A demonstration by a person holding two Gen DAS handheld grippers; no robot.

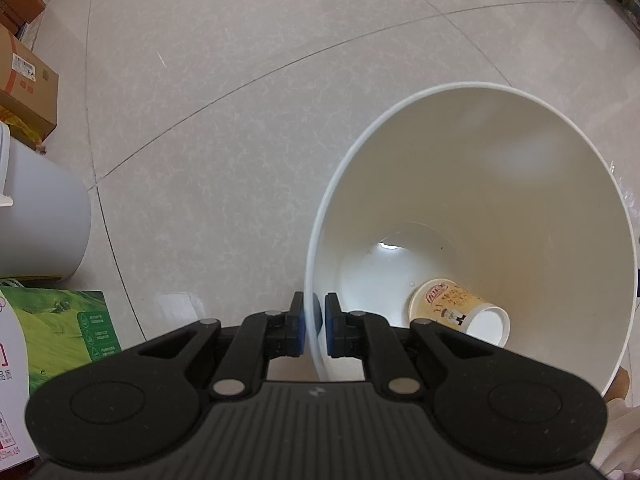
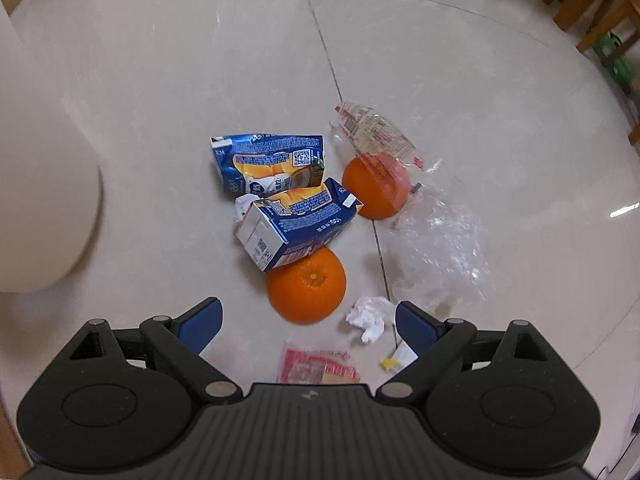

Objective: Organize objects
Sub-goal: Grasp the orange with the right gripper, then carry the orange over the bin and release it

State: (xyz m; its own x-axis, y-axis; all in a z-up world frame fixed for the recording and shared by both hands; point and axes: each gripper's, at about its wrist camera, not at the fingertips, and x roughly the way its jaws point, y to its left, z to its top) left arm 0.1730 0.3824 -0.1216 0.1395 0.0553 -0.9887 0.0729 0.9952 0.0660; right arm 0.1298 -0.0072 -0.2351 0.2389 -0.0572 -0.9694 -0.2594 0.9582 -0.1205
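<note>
White bin [image 1: 472, 216] on the floor [image 1: 240, 100], rim pinched by left tool [image 1: 319, 328], blue pads pressed together on the wall; paper cup [image 1: 460, 310] on its side at the bin bottom. Litter cluster out on the floor beside the bin. Clear crumpled plastic [image 2: 440, 248] at far side of cluster from bin. Two crushed blue cartons: nearer carton [image 2: 296, 224] propped on near orange [image 2: 306, 284], second carton [image 2: 268, 164] just behind it. Far orange [image 2: 372, 188] under a printed wrapper [image 2: 376, 128]. Pink packet [image 2: 316, 368] and tissue wad [image 2: 370, 316] closest to right tool [image 2: 308, 326]. Right tool spread wide, nothing between pads, poised above near orange. Judged best: centred over the orange, lowered below its widest part, closed gently; carton likely to slide off. Bin held steady meanwhile.
</note>
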